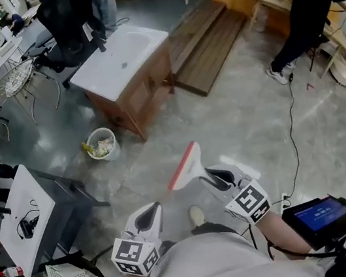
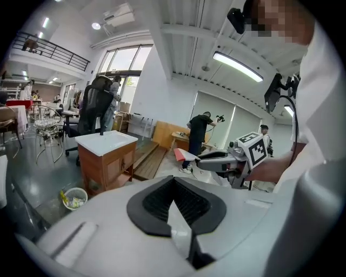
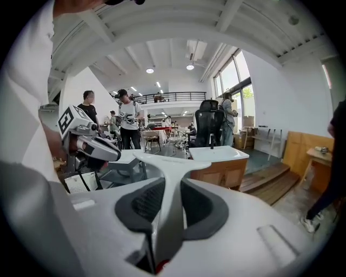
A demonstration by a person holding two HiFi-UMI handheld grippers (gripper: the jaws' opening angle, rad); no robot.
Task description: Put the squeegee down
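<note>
Right tool [image 1: 216,178] is clamped on the squeegee [image 1: 186,164]: in the right gripper view the white handle [image 3: 167,184] runs straight up between the two dark pads, with the pads closed against it on both sides, and the head spreads crosswise above the tool tip. In the head view the squeegee is in the air over the grey floor [image 1: 248,114], touching nothing else. Its head is tilted, with the red blade edge pointing up and left, away from the tool. Left tool [image 1: 148,217] has its jaws together with nothing between them; in its own view the pads meet in a closed V [image 2: 174,201]. That view also catches the right tool [image 2: 219,160] off to the side with the red edge of the squeegee [image 2: 179,155] sticking out in front of it. The two tools sit side by side low in the head view, apart from each other, each with its marker cube facing up. Ahead on the floor is a wooden sink cabinet [image 1: 125,63] with a white basin top and a wastebasket [image 1: 101,144] just beside its near corner. Wooden steps [image 1: 205,41] lie behind the cabinet. A white surface [image 1: 27,218] at left carries a small black cabled item. A person in black [image 1: 306,10] is bent over a bench at far right. A screen unit [image 1: 322,214] sits near the right forearm.
</note>
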